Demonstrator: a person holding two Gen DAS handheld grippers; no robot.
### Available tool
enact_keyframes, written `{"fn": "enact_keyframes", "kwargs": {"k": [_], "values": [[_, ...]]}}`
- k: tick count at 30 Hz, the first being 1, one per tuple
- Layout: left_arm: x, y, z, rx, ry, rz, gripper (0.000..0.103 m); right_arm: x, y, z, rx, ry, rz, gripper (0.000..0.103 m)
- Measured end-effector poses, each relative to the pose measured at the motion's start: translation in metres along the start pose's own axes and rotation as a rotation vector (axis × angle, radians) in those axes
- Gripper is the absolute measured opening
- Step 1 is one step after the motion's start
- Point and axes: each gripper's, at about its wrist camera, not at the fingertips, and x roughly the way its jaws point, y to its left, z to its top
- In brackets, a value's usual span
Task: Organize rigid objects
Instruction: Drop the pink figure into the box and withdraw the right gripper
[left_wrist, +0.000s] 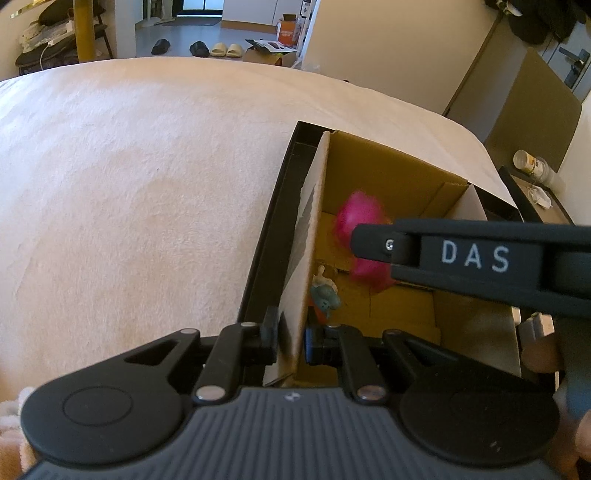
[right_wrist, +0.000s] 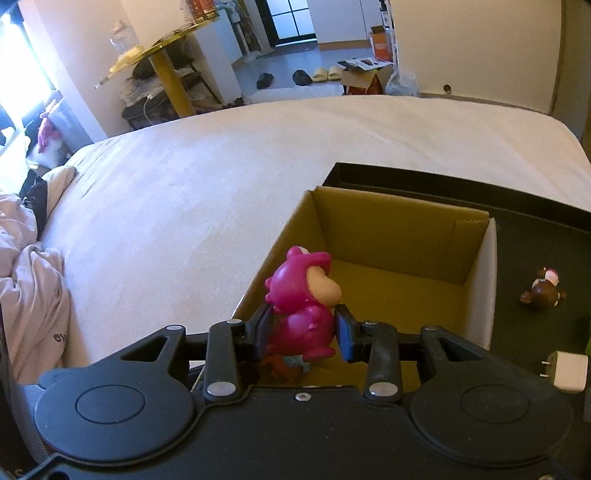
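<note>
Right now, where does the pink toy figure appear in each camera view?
Left wrist: pink toy figure, blurred, right of centre, inside the cardboard box, partly behind the right gripper.
Right wrist: lower centre, between the right gripper pads.
Shared landmark: the cardboard box.

We are in a home, in a bedroom that opens onto a hallway. A wide bed (right_wrist: 207, 177) with a pale fleecy cover fills most of both views, with a rumpled duvet (right_wrist: 29, 266) and a pillow (right_wrist: 59, 181) at its side. Past the bed we see slippers (left_wrist: 226, 50) and dark shoes (left_wrist: 199, 48) left on the floor, cardboard boxes (right_wrist: 364, 75) near a doorway, and a cluttered shelf rack (right_wrist: 162, 92) against the wall.
</note>
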Motion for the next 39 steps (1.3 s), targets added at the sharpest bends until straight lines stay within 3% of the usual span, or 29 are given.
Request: {"fn": "enact_keyframes", "kwargs": {"k": [12,19,32,39], "values": [[-0.001,-0.001,-0.001,0.006,0.000,0.005,0.012,-0.020,-0.015,-0.008,0.024,-0.023,-0.022,0.039],[-0.001,-0.004,-0.001,0.014,0.001,0.014,0.012,-0.041,-0.028,-0.017,0.022,-0.048,-0.071,0.057],[-0.003,-0.011,-0.001,0.034,-0.004,0.040,0.012,-0.073,-0.070,-0.038,0.063,-0.087,-0.164,0.071],[-0.007,-0.013,-0.002,0.044,-0.013,0.054,0.012,-0.086,-0.097,-0.051,0.101,-0.118,-0.226,0.072]]}}
